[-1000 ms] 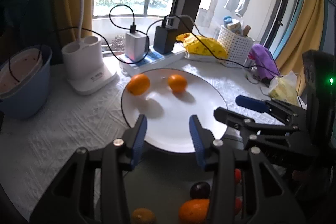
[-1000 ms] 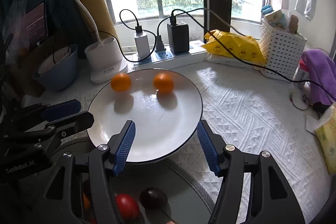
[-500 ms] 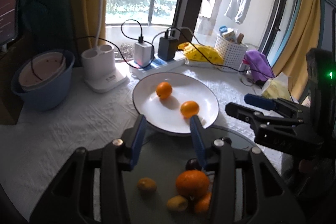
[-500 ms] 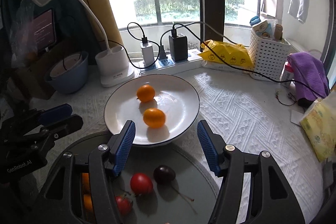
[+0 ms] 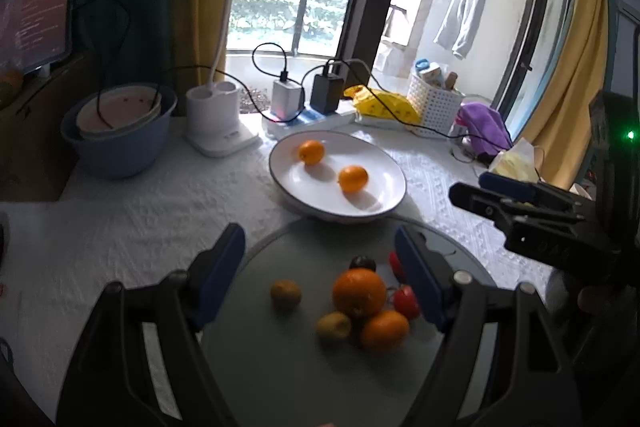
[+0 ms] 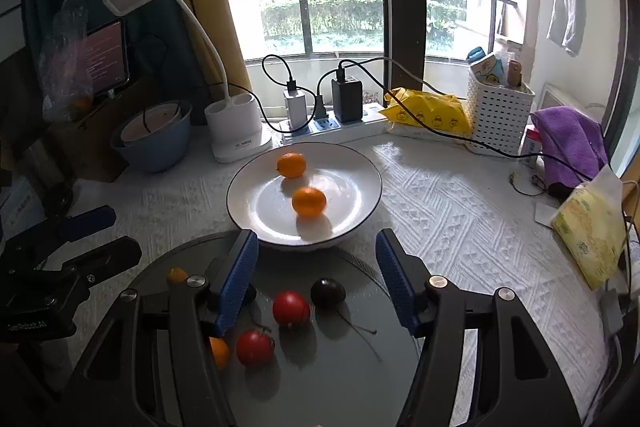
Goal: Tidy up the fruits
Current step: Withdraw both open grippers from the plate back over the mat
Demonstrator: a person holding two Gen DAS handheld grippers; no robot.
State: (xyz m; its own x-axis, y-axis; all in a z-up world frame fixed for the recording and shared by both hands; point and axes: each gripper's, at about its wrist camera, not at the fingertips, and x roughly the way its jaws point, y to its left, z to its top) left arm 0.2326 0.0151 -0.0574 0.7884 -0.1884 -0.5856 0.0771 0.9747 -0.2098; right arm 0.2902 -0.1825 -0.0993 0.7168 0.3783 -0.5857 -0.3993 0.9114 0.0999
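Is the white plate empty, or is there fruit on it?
Not empty. The white plate holds two small oranges, one nearer its back rim, one near its middle. Nothing else lies on it.

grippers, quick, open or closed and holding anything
Left gripper: open, jaws wide apart, holding nothing.
Right gripper: open, jaws wide apart, holding nothing.

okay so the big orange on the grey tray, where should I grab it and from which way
Grip the big orange across its widest middle, coming from above with the left hand-held gripper, already open over it. A smaller orange and cherries crowd its near and right sides, so a side approach looks blocked.
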